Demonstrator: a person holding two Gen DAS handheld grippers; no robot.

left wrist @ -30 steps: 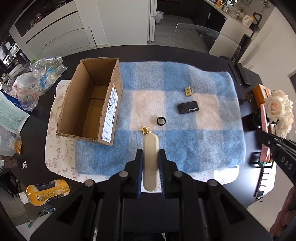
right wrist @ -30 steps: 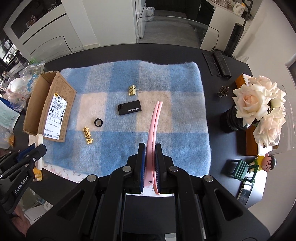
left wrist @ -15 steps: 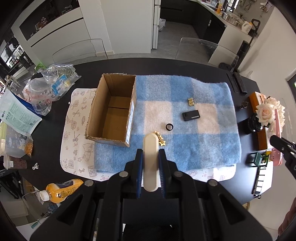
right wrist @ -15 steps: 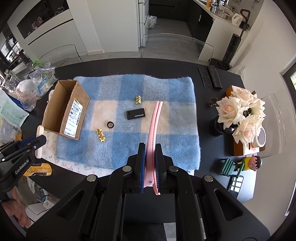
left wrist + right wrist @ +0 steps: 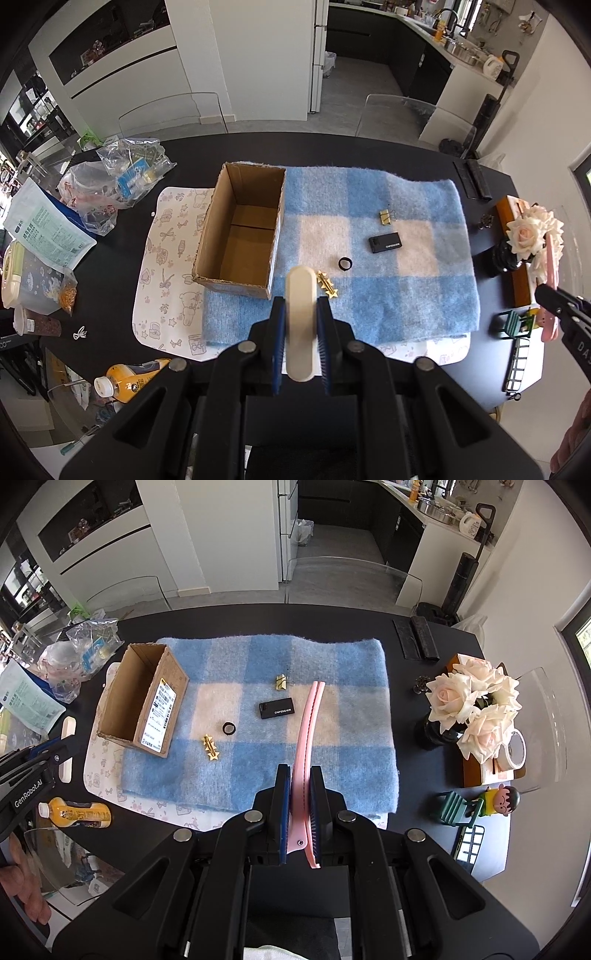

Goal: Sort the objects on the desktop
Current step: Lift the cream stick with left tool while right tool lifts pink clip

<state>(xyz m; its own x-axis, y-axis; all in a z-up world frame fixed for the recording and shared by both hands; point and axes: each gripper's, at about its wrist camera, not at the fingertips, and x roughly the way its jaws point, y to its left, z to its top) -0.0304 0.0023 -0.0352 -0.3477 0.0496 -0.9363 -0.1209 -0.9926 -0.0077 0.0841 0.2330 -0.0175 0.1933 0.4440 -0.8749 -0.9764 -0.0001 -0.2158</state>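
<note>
My left gripper (image 5: 301, 314) is shut on a cream oblong hair clip (image 5: 301, 295) and holds it high above the blanket's near edge. My right gripper (image 5: 300, 775) is shut on a long pink hair clip (image 5: 306, 731), also raised. An open empty cardboard box (image 5: 240, 229) stands on the left of the blue checked blanket (image 5: 388, 295). On the blanket lie a gold star clip (image 5: 327, 284), a black ring (image 5: 345, 263), a black rectangular device (image 5: 385, 242) and a gold binder clip (image 5: 386, 216).
Plastic bags (image 5: 110, 184) and packets lie at the far left, an orange bottle (image 5: 125, 380) at the near left. A vase of white roses (image 5: 476, 705), a tape roll (image 5: 515, 749) and a small figure on a chair (image 5: 476, 805) stand at the right. Two black remotes (image 5: 419, 638) lie at the back.
Both grippers have risen and pulled back from the table with their clips still held; the whole table now looks smaller and farther away.
</note>
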